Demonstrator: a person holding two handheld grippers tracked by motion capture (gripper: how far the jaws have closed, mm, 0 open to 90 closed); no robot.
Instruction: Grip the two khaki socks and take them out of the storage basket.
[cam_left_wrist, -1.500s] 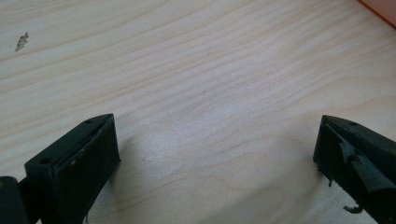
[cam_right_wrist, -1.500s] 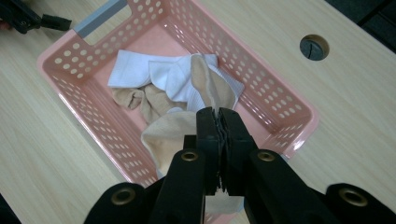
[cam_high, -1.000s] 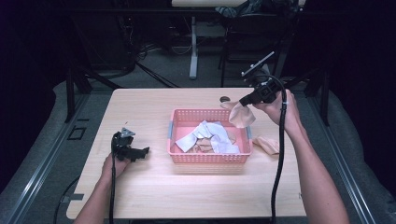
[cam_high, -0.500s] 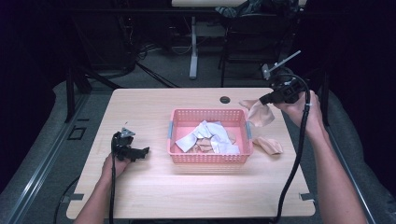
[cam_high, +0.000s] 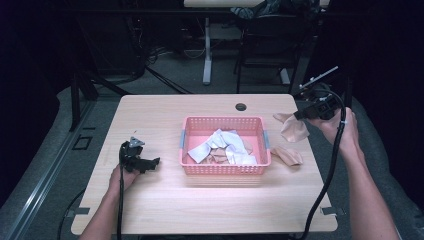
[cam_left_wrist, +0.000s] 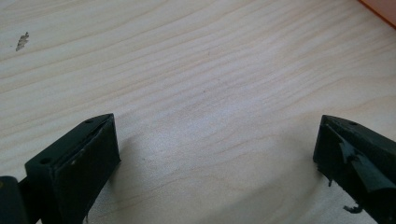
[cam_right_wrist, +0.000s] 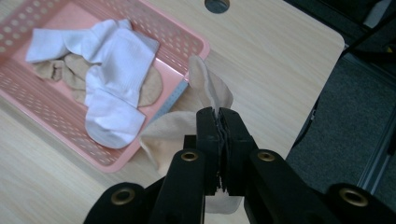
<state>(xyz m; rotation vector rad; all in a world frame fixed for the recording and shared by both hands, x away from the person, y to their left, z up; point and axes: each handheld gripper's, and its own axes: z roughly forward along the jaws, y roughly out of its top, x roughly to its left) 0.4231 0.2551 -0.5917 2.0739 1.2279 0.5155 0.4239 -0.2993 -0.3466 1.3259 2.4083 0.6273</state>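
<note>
High view: a beige sock (cam_high: 294, 128) is held pinched in the right gripper (cam_high: 302, 114), above the table (cam_high: 160, 120) just right of the pink basket (cam_high: 225, 170); the left gripper (cam_high: 150, 164) is rested spread on bare wood; no writing can be read.

The pale matt wooden table (cam_high: 165, 200) shows fine grain. The pink perforated plastic basket (cam_high: 224, 169) looks smooth, faintly glossy. The soft beige cloth sock (cam_right_wrist: 170, 135) and white knitted socks (cam_right_wrist: 114, 70) look matt.
</note>
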